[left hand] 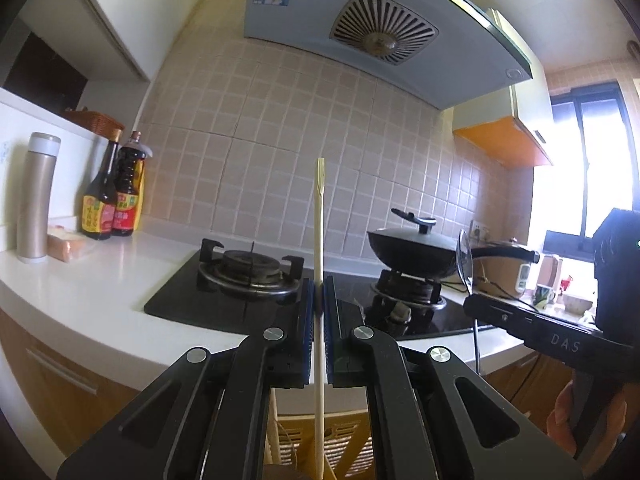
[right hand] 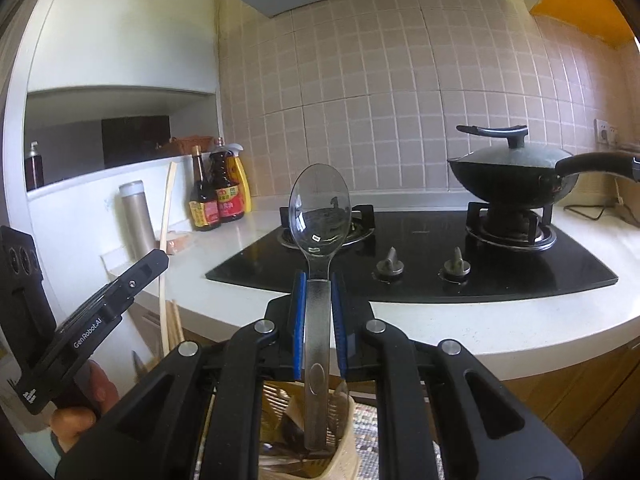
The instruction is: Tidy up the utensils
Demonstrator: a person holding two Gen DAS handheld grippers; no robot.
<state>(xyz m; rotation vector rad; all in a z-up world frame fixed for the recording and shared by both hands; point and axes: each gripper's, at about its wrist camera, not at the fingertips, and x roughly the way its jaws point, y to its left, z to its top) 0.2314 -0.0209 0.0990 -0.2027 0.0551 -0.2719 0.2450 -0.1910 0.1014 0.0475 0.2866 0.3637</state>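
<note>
The left gripper (left hand: 319, 300) pinches a thin, light chopstick (left hand: 319, 240) mid-shaft; the right gripper (right hand: 318, 280) clamps a clear spoon (right hand: 319, 216) by its stiff, probably slippery handle.

Left wrist view near the counter edge, facing the tiled wall (left hand: 280, 128) roughly level, right wrist view angled slightly downward, both sharing the hob (right hand: 440, 248) (each glimpsing the other gripper)

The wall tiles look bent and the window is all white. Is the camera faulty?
No: in both wrist views the fisheye lens curves the wall tiles; in the left wrist view daylight overexposes the window; the clear spoon stays sharp in the right wrist view.
</note>
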